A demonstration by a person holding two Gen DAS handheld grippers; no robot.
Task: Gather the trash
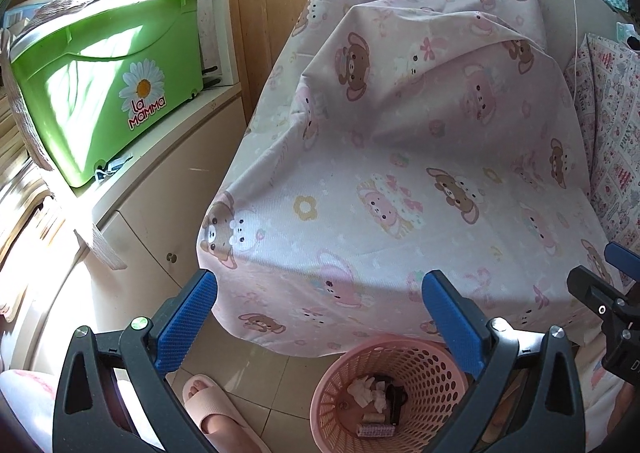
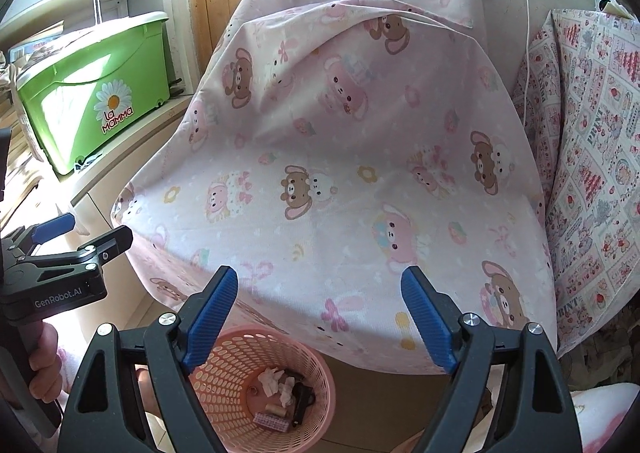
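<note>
A pink mesh waste basket (image 1: 434,377) (image 2: 240,357) stands on the tiled floor below the edge of a cloth-covered surface. Inside it lie crumpled white tissue (image 1: 362,392) (image 2: 272,376), a dark item (image 1: 395,399) (image 2: 302,402) and a small pink patterned box (image 1: 374,432) (image 2: 272,422). My left gripper (image 1: 319,279) (image 2: 92,231) hangs above the basket, open, with nothing between its blue pads. My right gripper (image 2: 319,273) is likewise open and empty over the basket; part of it shows at the right edge of the left wrist view (image 1: 600,293).
A pink bear-print cloth (image 1: 380,173) (image 2: 340,173) drapes the surface ahead. A green "La Mamma" bin (image 1: 104,93) (image 2: 92,93) sits on a white cabinet at the left. A patterned cushion (image 2: 592,173) lies to the right. A foot in a pink slipper (image 1: 208,405) rests beside the basket.
</note>
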